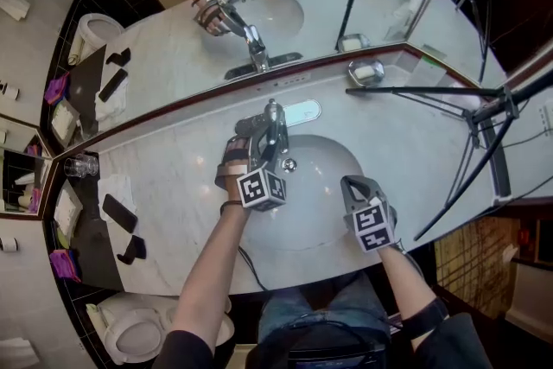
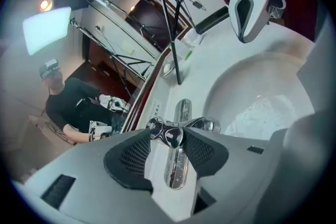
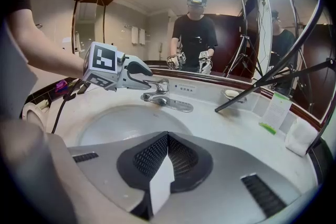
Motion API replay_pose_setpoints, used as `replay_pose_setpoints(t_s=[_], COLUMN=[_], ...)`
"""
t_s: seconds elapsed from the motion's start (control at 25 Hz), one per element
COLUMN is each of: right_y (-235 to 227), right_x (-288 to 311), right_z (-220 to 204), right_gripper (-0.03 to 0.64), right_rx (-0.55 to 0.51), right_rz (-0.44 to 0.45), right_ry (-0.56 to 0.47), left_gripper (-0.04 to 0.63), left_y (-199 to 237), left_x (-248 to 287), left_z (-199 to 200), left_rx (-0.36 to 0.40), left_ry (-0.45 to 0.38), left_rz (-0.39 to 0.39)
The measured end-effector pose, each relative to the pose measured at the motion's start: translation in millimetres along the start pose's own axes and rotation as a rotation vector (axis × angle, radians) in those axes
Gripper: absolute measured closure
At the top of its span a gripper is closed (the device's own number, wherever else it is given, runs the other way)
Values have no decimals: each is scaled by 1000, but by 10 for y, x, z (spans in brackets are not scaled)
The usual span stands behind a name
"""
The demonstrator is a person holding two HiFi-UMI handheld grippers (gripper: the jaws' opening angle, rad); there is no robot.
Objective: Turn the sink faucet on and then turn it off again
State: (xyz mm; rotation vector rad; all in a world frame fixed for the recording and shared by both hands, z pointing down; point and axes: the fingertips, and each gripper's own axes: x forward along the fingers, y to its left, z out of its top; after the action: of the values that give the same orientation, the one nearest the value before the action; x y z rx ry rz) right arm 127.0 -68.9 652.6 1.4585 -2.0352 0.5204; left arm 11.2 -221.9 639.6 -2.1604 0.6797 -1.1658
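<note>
The chrome faucet (image 1: pixel 275 118) stands at the back of the white sink basin (image 1: pixel 324 212). My left gripper (image 1: pixel 270 127) reaches over the basin to it. In the left gripper view the faucet's handle (image 2: pixel 171 137) sits between the two black pads of the left gripper (image 2: pixel 167 136), which stands open and closely straddles it. The spout (image 2: pixel 208 124) points into the bowl, where the surface looks wet. My right gripper (image 1: pixel 354 184) hovers shut over the basin's near right side, holding nothing. The right gripper view shows the left gripper (image 3: pixel 148 73) at the faucet (image 3: pixel 157 96).
Black tripod legs (image 1: pixel 415 91) cross the marble counter at right, beside a soap dish (image 1: pixel 366 72). A glass (image 1: pixel 79 166) and dark phones (image 1: pixel 119 213) sit at left. A mirror rises just behind the faucet. A cable hangs from the left gripper.
</note>
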Motion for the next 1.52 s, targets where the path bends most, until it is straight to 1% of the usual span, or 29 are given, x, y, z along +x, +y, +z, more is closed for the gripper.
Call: replay_pose_setpoints(t_s=[0.12,0.16,0.2,0.36,0.56,0.64,0.76,0.92,1.24,1.52], right_y=[-24,-32,-40,-59,-48,-43,-35,-54,-144,-105], right_x=[-23,-30,-36,-40,-28,-19,-6,-17,-37,-23], right_z=[-54,-70,-80,-63,-15,-16,-6,37,76,59], right_gripper=[598,598,598,598,598,598,598,598,598,598], right_rx=[6,8,10,14,10,8,5,9,8,7], right_rz=[0,0,-1,-2,2,6,8,4,-1,7], right_ry=[8,11,12,8,2,3,3,-3,-9,-4], left_gripper=[413,428,428,428,428,428,428,428,426,426], left_y=[67,88,99,108,139,176,373,525,511,501], left_x=[5,4,4,5,2,6,42,96,109,121], left_z=[31,41,47,42,49,62,128,183,182,164], left_rx=[-10,-15,-19,-44,-42,-65,-113,-119,-120,-125], left_ry=[3,5,8,13,14,12,6,4,8,6], left_rz=[17,21,21,7,-11,-10,17,5,-20,-26])
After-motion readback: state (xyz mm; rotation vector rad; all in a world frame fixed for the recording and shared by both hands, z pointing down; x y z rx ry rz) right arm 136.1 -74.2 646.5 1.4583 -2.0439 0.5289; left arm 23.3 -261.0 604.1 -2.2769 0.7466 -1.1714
